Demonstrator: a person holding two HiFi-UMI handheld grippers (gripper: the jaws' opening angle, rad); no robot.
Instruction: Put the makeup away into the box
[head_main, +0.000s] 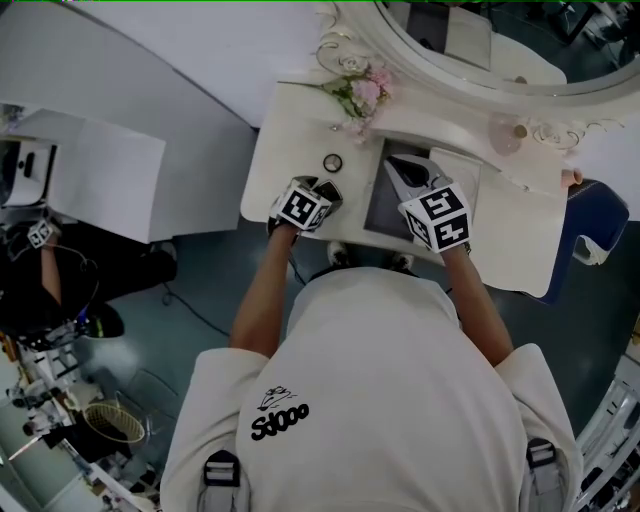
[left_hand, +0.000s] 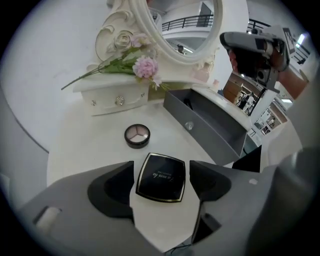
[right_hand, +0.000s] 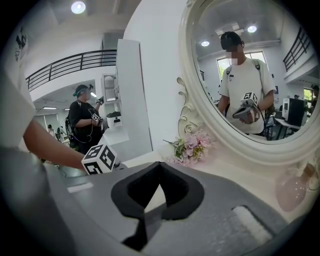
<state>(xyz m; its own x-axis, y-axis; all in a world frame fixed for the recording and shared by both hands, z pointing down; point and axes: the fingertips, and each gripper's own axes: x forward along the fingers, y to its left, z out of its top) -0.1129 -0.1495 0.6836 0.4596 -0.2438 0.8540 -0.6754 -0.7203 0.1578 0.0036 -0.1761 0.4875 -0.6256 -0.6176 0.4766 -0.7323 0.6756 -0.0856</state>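
A black square compact (left_hand: 160, 179) with a gold rim lies flat on the white dressing table (left_hand: 90, 145), between the jaws of my left gripper (left_hand: 161, 169). Those jaws stand wide, and the pads stay clear of the compact's sides. A small round compact (left_hand: 137, 135) sits just beyond it, showing as a ring (head_main: 332, 162) in the head view. To the right, the grey drawer (left_hand: 212, 125) is pulled open. My right gripper (right_hand: 159, 167) hangs over that drawer (head_main: 390, 205), its jaws closed tip to tip with nothing in them.
A large oval mirror (head_main: 470, 50) in a carved white frame stands at the back of the table. Pink flowers (left_hand: 142, 65) lie on a small white drawer unit (left_hand: 112, 97). A pink bottle (right_hand: 292, 190) stands at the right. Another person (right_hand: 82, 120) stands off to the left.
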